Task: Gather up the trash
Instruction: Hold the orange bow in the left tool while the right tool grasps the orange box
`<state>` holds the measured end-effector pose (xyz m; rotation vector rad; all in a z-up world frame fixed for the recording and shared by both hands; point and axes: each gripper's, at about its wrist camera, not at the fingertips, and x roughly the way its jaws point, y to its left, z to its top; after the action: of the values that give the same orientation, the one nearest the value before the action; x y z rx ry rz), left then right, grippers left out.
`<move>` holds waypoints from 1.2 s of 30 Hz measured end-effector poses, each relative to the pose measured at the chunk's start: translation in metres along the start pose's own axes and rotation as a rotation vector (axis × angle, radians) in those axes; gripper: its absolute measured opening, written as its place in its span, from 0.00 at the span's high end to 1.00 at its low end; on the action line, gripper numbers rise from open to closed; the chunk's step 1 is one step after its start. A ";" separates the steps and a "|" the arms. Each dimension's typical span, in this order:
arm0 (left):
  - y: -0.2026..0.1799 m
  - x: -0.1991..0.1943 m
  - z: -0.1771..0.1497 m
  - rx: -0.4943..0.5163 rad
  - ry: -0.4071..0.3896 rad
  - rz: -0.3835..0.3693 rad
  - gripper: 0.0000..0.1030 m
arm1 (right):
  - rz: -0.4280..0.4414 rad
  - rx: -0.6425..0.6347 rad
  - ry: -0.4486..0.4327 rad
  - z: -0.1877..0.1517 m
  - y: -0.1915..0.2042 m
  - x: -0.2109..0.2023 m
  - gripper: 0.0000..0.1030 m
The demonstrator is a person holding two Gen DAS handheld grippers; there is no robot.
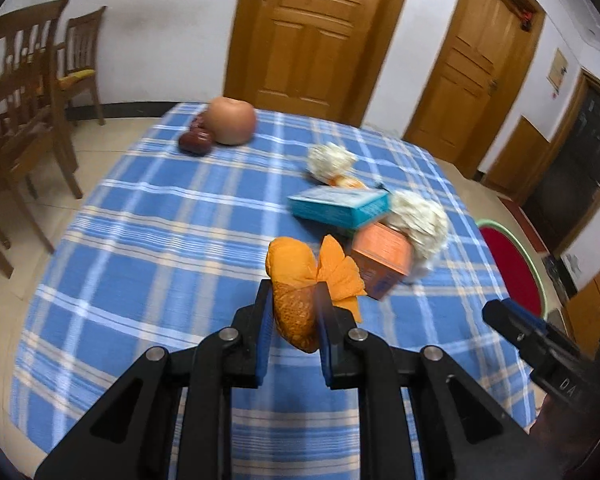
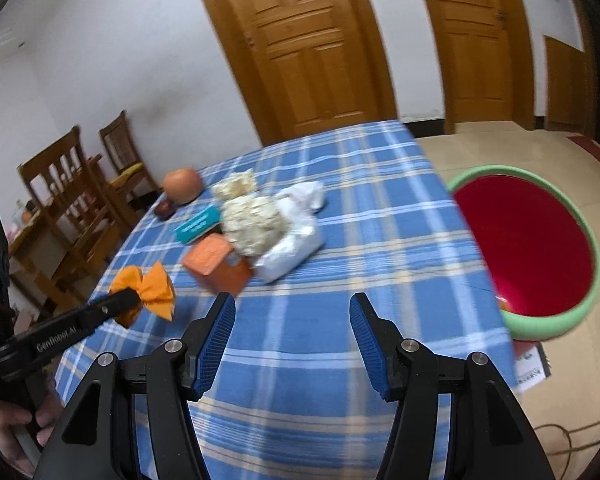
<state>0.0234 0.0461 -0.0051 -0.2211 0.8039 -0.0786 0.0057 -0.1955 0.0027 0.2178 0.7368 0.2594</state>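
Observation:
My left gripper is shut on an orange peel, lifted a little above the blue plaid tablecloth; the right wrist view shows that gripper holding the peel at the table's left edge. Beyond lie a teal box, an orange box and two crumpled white paper wads. My right gripper hangs open over the bare cloth, nothing between its fingers. A white plastic bag lies beside the pile. A red bin with a green rim stands on the floor to the right.
An apple and dark red dates sit at the table's far end. Wooden chairs stand on the left. Wooden doors line the far wall. A booklet lies on the floor by the bin.

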 end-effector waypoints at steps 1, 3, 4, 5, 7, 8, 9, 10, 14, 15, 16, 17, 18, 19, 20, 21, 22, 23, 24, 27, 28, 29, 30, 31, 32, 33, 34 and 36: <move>0.004 0.000 0.001 -0.007 -0.006 0.012 0.81 | 0.012 -0.009 0.011 0.001 0.005 0.006 0.40; 0.012 -0.001 0.002 -0.018 -0.015 0.031 0.81 | 0.033 -0.013 0.035 0.002 0.011 0.017 0.39; 0.015 -0.001 0.002 -0.023 -0.018 0.040 0.82 | 0.045 -0.015 0.045 0.002 0.014 0.022 0.37; 0.018 0.000 0.002 -0.027 -0.020 0.048 0.82 | 0.058 -0.020 0.060 0.003 0.019 0.029 0.36; 0.025 0.002 0.002 -0.037 -0.020 0.060 0.82 | 0.064 -0.036 0.082 0.003 0.026 0.042 0.36; 0.029 0.004 0.001 -0.046 -0.017 0.061 0.82 | 0.067 -0.045 0.091 0.003 0.030 0.047 0.36; 0.031 0.006 0.001 -0.050 -0.015 0.062 0.82 | 0.072 -0.060 0.103 0.004 0.035 0.055 0.36; 0.034 0.008 0.001 -0.056 -0.011 0.063 0.82 | 0.074 -0.072 0.109 0.005 0.039 0.060 0.36; 0.040 0.011 0.000 -0.067 -0.004 0.064 0.82 | 0.064 -0.116 0.126 0.010 0.047 0.083 0.34; 0.041 0.012 0.000 -0.069 -0.002 0.064 0.82 | 0.062 -0.120 0.129 0.012 0.047 0.087 0.33; 0.043 0.013 0.000 -0.071 -0.001 0.063 0.82 | 0.059 -0.123 0.130 0.013 0.049 0.091 0.32; 0.044 0.014 0.000 -0.073 0.000 0.062 0.82 | 0.053 -0.125 0.131 0.015 0.049 0.097 0.31; 0.045 0.015 0.000 -0.075 0.001 0.062 0.82 | 0.051 -0.126 0.131 0.017 0.050 0.100 0.30; 0.045 0.016 0.000 -0.077 0.002 0.061 0.82 | 0.051 -0.129 0.131 0.018 0.050 0.104 0.29; 0.047 0.017 -0.001 -0.079 0.004 0.060 0.82 | 0.050 -0.133 0.132 0.021 0.051 0.109 0.29; 0.047 0.017 -0.001 -0.081 0.005 0.060 0.82 | 0.048 -0.136 0.131 0.022 0.052 0.111 0.29; 0.047 0.018 -0.001 -0.083 0.007 0.059 0.82 | 0.046 -0.141 0.129 0.023 0.053 0.113 0.28; 0.048 0.019 -0.001 -0.084 0.008 0.058 0.82 | 0.042 -0.149 0.127 0.024 0.054 0.116 0.28; 0.049 0.020 -0.001 -0.084 0.010 0.057 0.82 | 0.037 -0.159 0.124 0.025 0.055 0.119 0.27; 0.049 0.022 -0.001 -0.084 0.015 0.053 0.82 | 0.040 -0.158 0.137 0.028 0.056 0.128 0.25; 0.049 0.022 -0.001 -0.083 0.016 0.053 0.82 | 0.048 -0.152 0.139 0.029 0.057 0.129 0.25; 0.049 0.023 -0.002 -0.083 0.018 0.052 0.82 | 0.060 -0.143 0.141 0.031 0.056 0.132 0.25; 0.048 0.023 -0.001 -0.082 0.020 0.051 0.82 | 0.066 -0.139 0.141 0.031 0.056 0.132 0.25; 0.048 0.024 -0.002 -0.082 0.020 0.051 0.82 | 0.073 -0.135 0.141 0.032 0.056 0.133 0.25; 0.048 0.024 -0.001 -0.082 0.021 0.050 0.82 | 0.079 -0.133 0.141 0.033 0.056 0.134 0.25; 0.048 0.023 -0.001 -0.082 0.020 0.050 0.82 | 0.085 -0.132 0.141 0.033 0.056 0.134 0.25; 0.048 0.023 -0.002 -0.081 0.019 0.050 0.82 | 0.089 -0.133 0.140 0.033 0.056 0.134 0.25; 0.048 0.023 -0.001 -0.080 0.018 0.049 0.82 | 0.111 -0.140 0.135 0.032 0.058 0.130 0.36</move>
<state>0.0378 0.0892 -0.0329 -0.2768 0.8305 -0.0018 0.1114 -0.1043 -0.0402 0.1093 0.8374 0.4333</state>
